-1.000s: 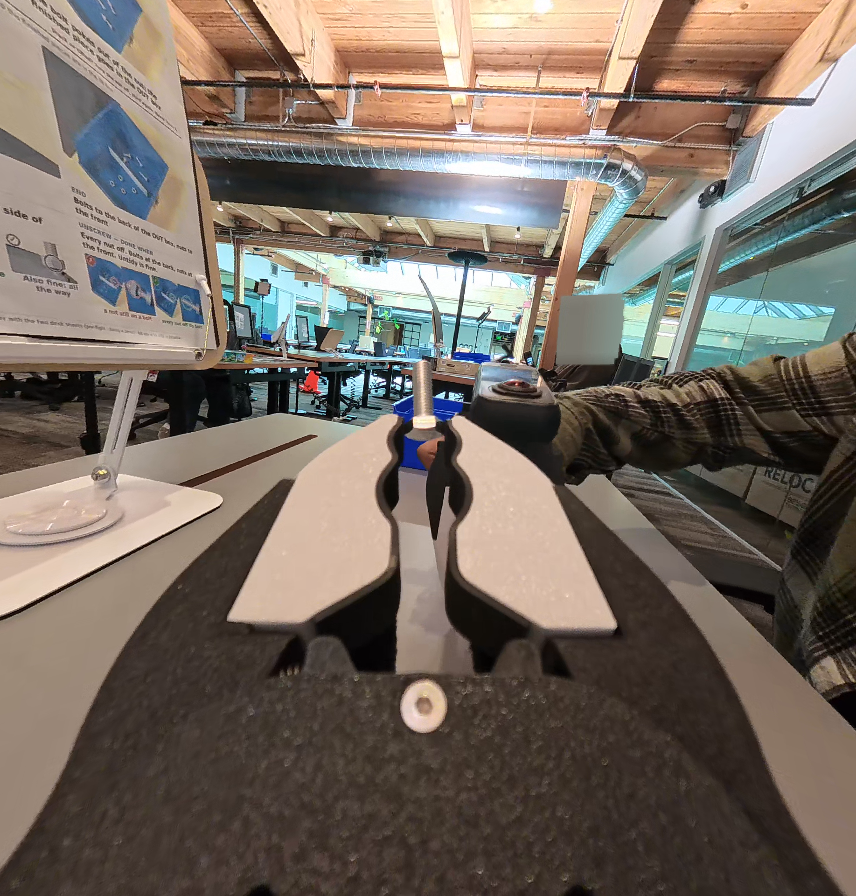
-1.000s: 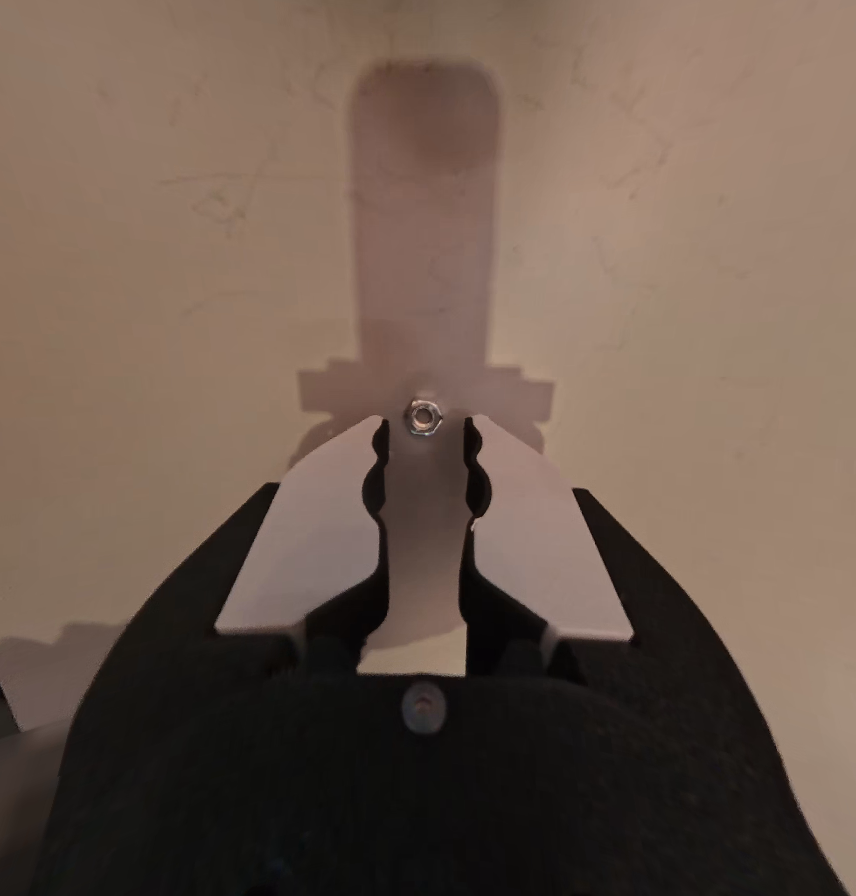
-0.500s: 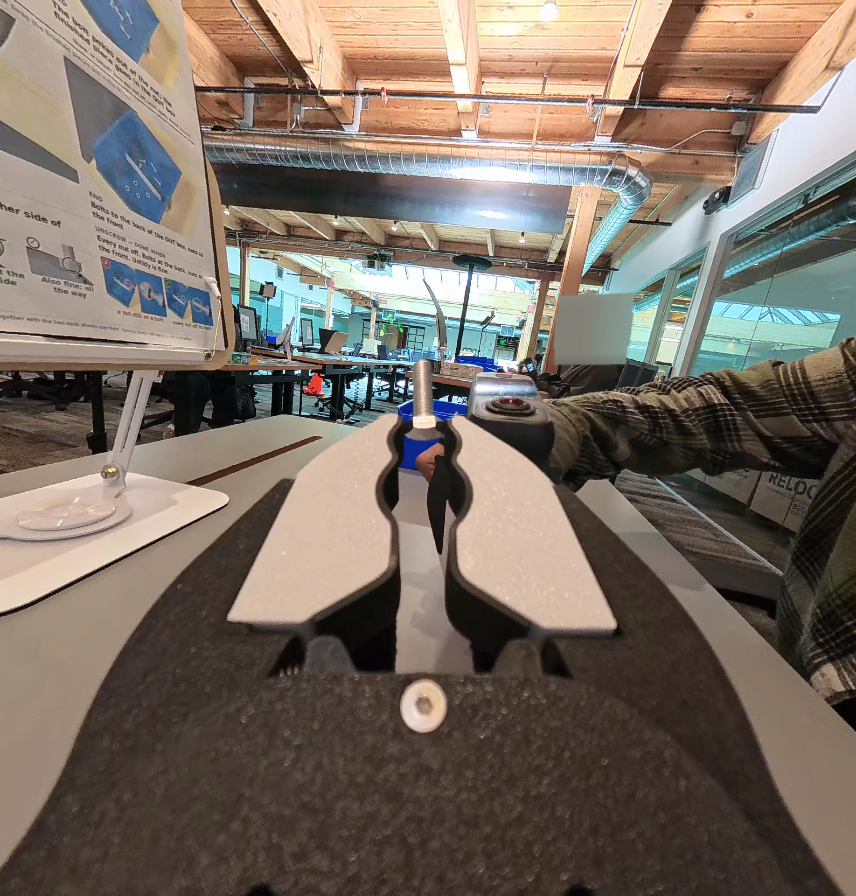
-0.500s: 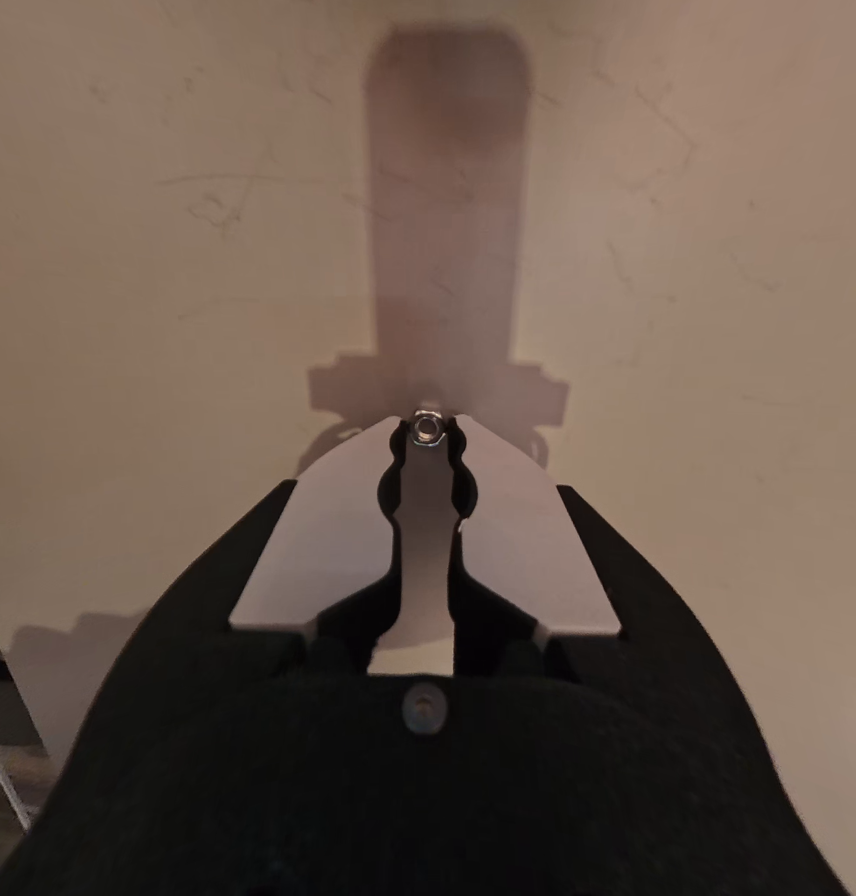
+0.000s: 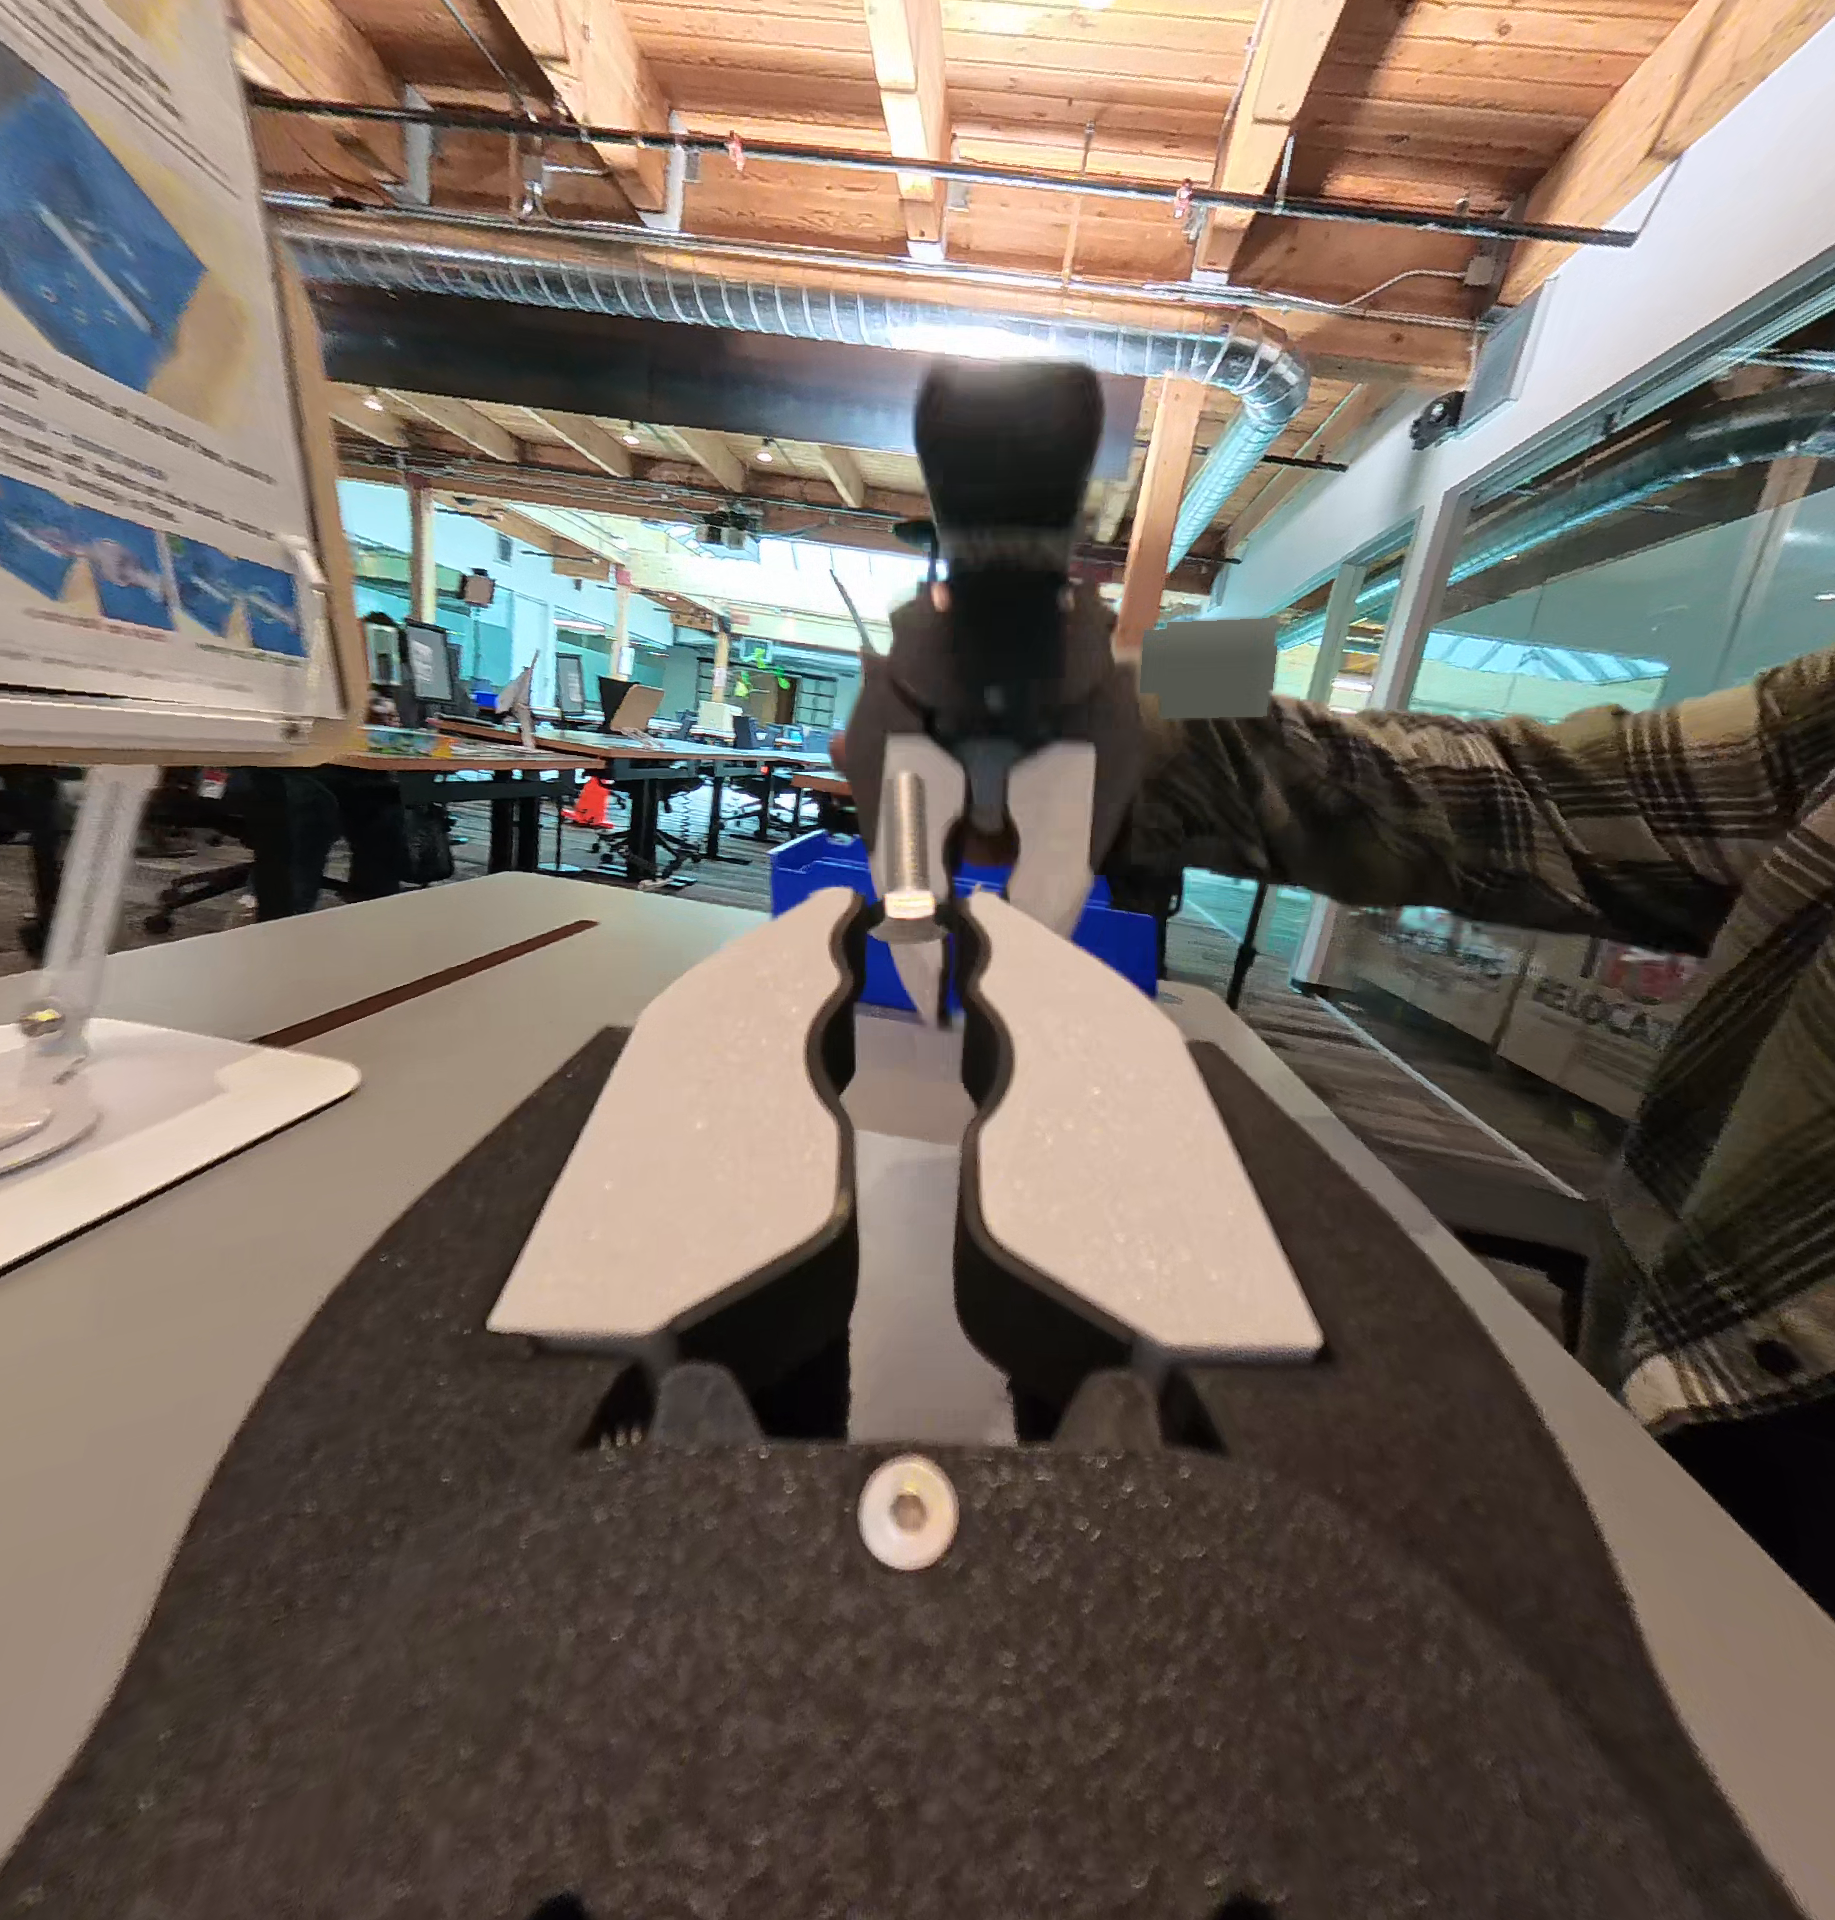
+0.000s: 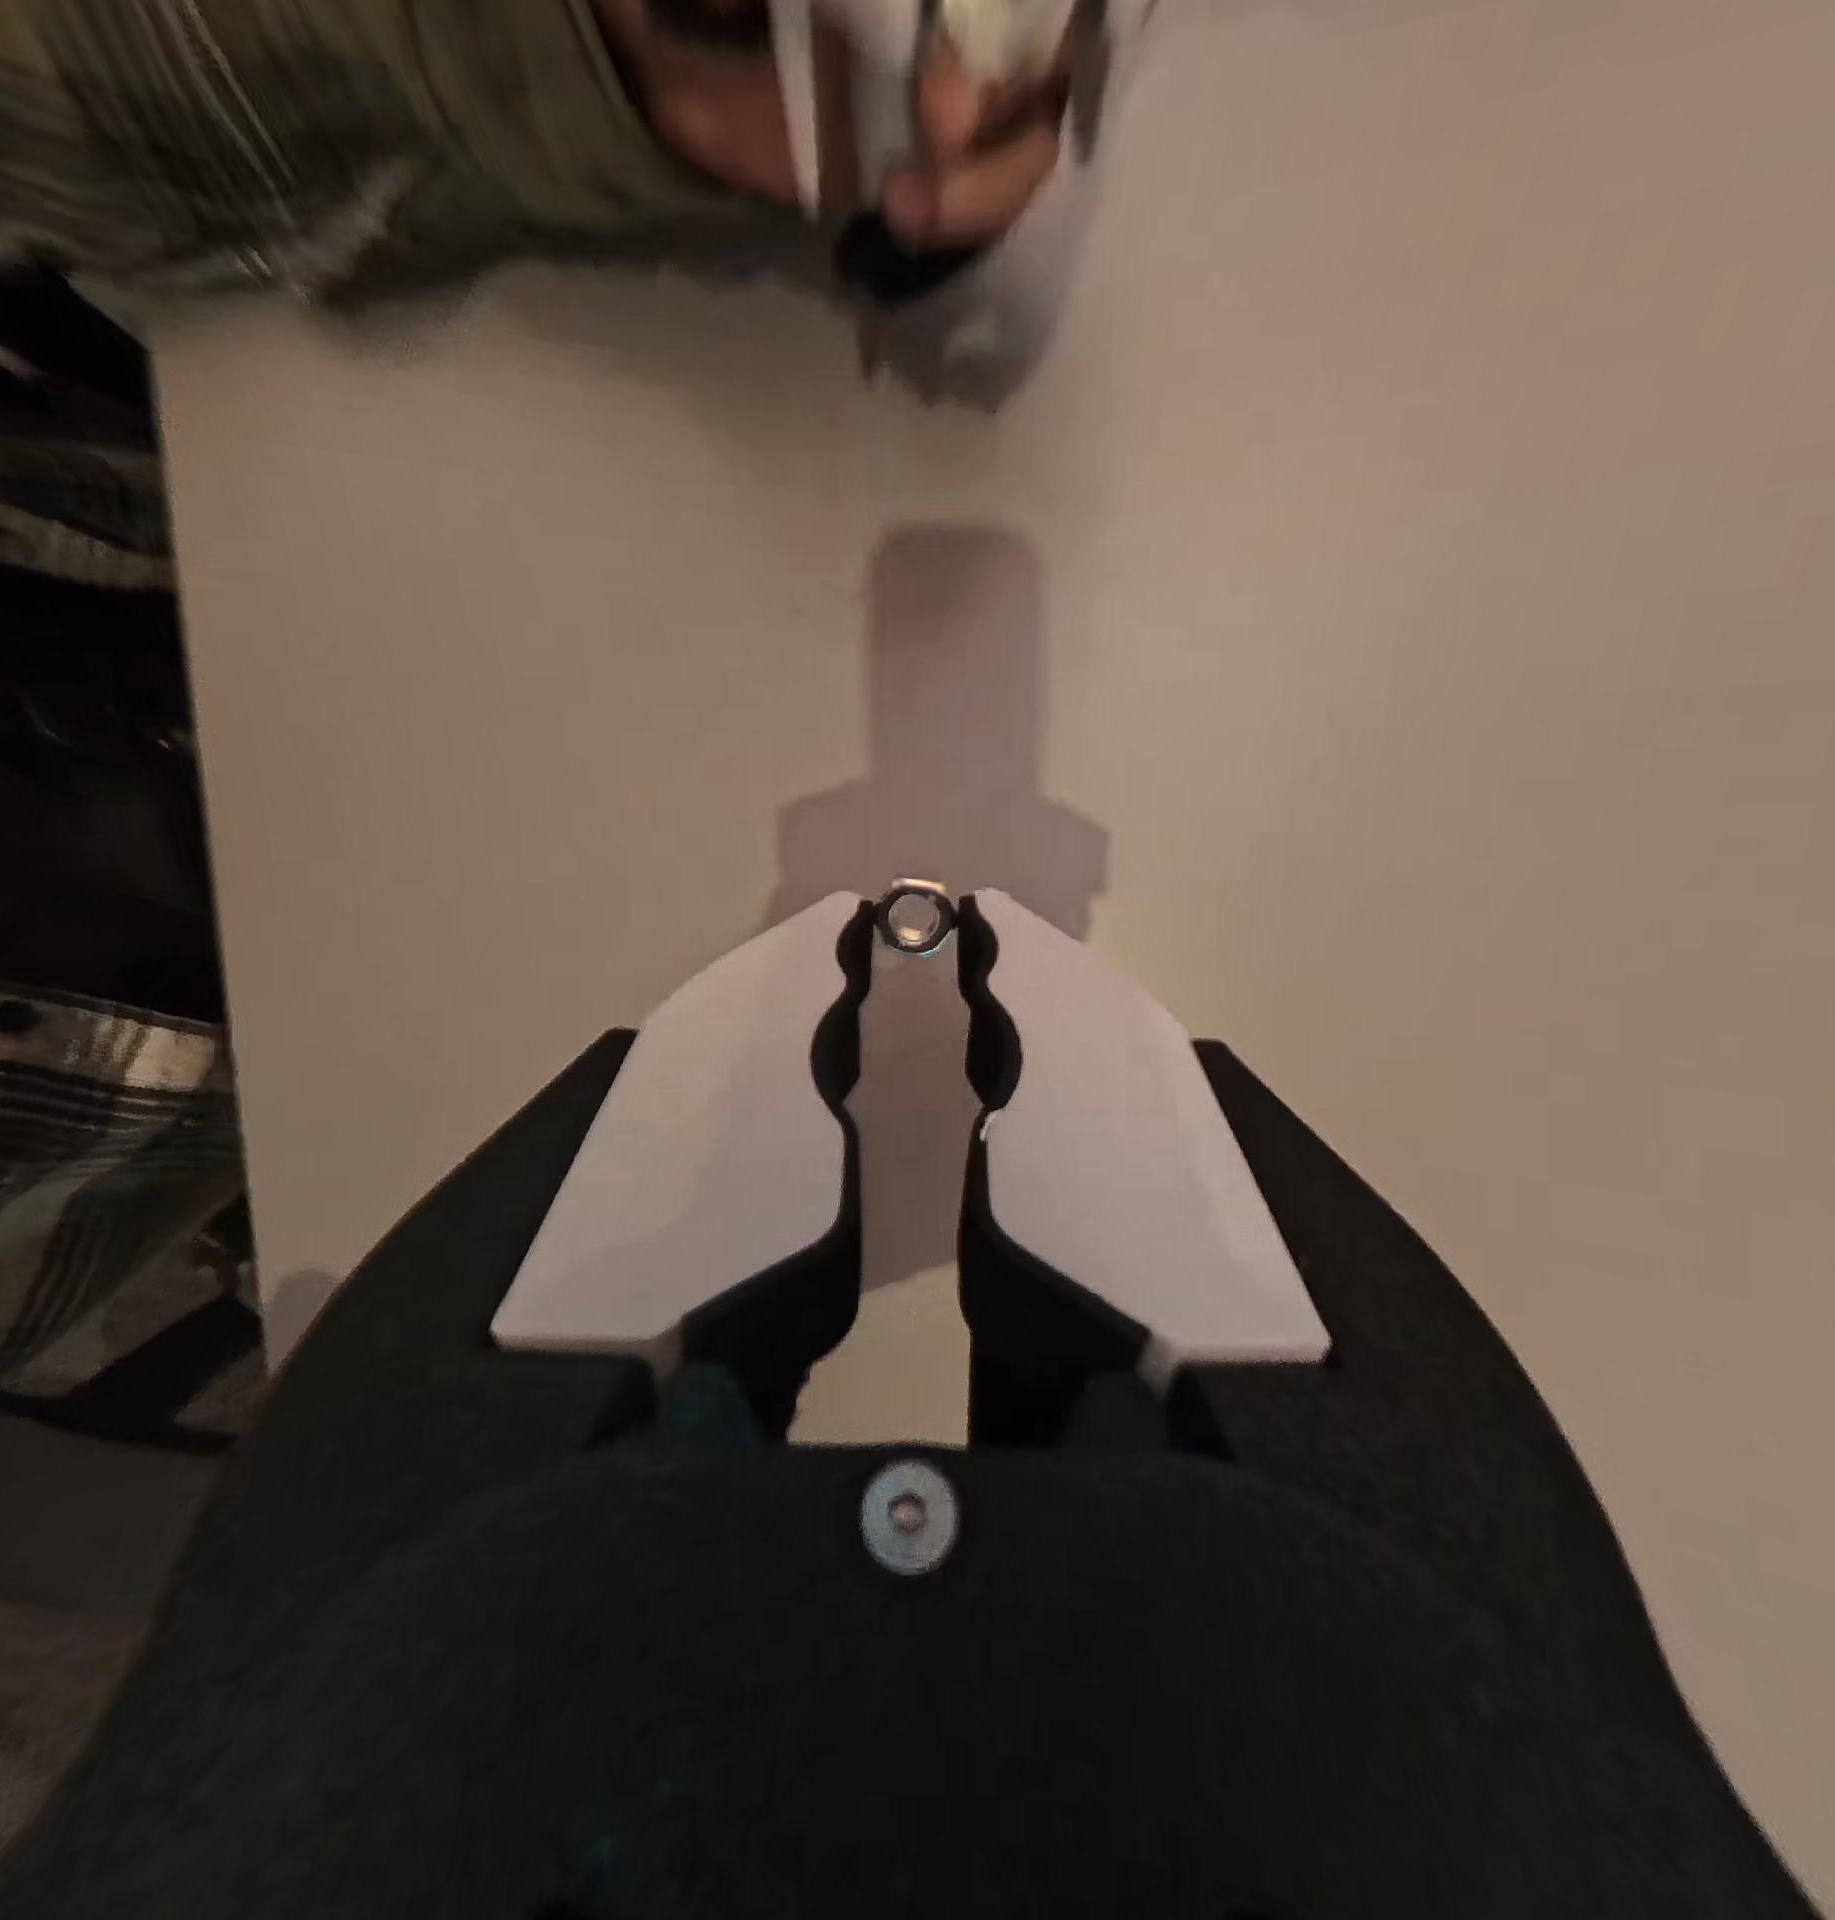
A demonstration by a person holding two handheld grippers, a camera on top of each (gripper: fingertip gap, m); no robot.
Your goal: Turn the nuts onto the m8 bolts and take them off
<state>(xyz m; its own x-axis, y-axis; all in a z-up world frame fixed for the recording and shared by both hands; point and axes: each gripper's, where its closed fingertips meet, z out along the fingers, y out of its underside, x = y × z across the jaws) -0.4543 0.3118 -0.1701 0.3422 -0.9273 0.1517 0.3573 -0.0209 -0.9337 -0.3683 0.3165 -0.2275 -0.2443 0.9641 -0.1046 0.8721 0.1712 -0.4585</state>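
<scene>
My left gripper (image 5: 910, 916) is shut on the head of a silver M8 bolt (image 5: 906, 831), which stands upright with its threaded shank pointing up. My right gripper (image 6: 915, 914) is shut on a small silver hex nut (image 6: 915, 918), held above the pale table with its hole facing the camera. In the left wrist view the right gripper (image 5: 980, 873) hangs tips down just behind the bolt, lifted off the table. In the right wrist view the left gripper (image 6: 944, 156) and the hand holding it show blurred at the top.
A blue bin (image 5: 1110, 940) stands on the grey table (image 5: 165, 1351) behind the grippers. A white stand (image 5: 82, 1081) holds an instruction sheet (image 5: 113, 364) at the left. A plaid sleeve (image 5: 1515, 810) reaches in from the right. The table's edge (image 6: 206, 831) runs down the left in the right wrist view. Some 11 centimeters of space lies between my two pairs of fingers.
My right gripper closed on the nut lying on the table, then lifted it up and away. It now hangs behind the bolt. My left gripper kept hold of the bolt.
</scene>
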